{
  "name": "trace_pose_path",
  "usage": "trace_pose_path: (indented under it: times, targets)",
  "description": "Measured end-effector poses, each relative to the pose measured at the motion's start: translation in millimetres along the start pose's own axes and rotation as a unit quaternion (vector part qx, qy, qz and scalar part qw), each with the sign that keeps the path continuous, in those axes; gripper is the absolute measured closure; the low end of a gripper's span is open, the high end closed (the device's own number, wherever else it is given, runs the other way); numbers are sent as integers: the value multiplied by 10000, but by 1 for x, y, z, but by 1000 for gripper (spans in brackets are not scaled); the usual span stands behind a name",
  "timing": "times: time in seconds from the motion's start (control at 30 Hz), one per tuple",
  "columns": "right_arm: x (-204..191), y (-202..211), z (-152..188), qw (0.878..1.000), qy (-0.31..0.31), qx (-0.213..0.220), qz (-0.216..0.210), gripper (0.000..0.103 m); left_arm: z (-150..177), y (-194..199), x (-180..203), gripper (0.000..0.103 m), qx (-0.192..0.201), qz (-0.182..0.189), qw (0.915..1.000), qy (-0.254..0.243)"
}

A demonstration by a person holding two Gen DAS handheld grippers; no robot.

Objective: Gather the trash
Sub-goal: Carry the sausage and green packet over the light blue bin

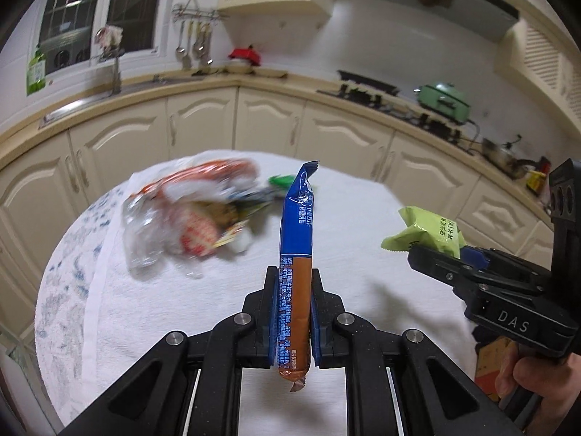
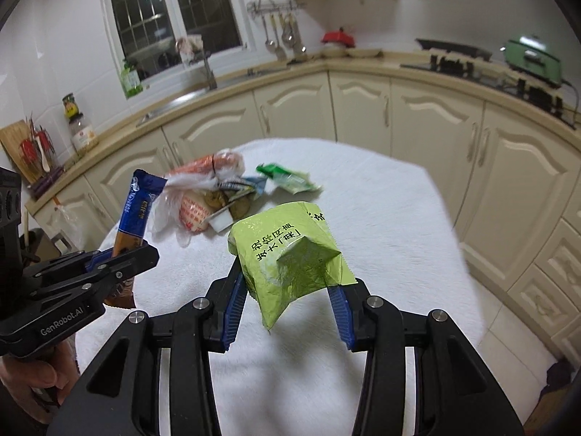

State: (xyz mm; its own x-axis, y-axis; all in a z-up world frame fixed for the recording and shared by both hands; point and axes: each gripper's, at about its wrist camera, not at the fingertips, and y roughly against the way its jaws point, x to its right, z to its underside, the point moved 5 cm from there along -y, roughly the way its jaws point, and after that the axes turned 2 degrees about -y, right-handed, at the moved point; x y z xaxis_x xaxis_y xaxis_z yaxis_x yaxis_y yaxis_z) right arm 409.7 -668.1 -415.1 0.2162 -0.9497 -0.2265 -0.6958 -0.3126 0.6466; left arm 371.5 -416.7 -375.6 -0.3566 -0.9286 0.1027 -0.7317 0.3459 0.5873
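Transport step: left tool point(image 1: 293, 312) grips blue-brown snack wrapper point(image 1: 296, 254); right tool point(image 2: 287, 309) grips green packet point(image 2: 290, 258). Next, probably release both onto trash pile point(image 2: 214, 196) on bench point(image 2: 381, 218).

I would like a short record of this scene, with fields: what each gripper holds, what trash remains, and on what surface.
left gripper: shut on blue and brown wrapper, held upright above the table
right gripper: shut on green wrapper, crumpled, lifted off the table
remaining trash: trash pile of clear plastic, wrappers and a small white cup, at the far side
surface: white tablecloth on the table
background: cream kitchen cabinets
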Motion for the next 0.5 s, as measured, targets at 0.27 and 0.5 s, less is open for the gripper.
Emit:
trace_pose_path:
  times: [0.27,0.5]
  targets:
    - [48,72,-3,9972,-286,562,409,60,-4,14,67,93,216,524,9978,-341]
    - [103,121,9,9907,-611,809,905,60,-5,0,127,93,181,1084,9920,-626]
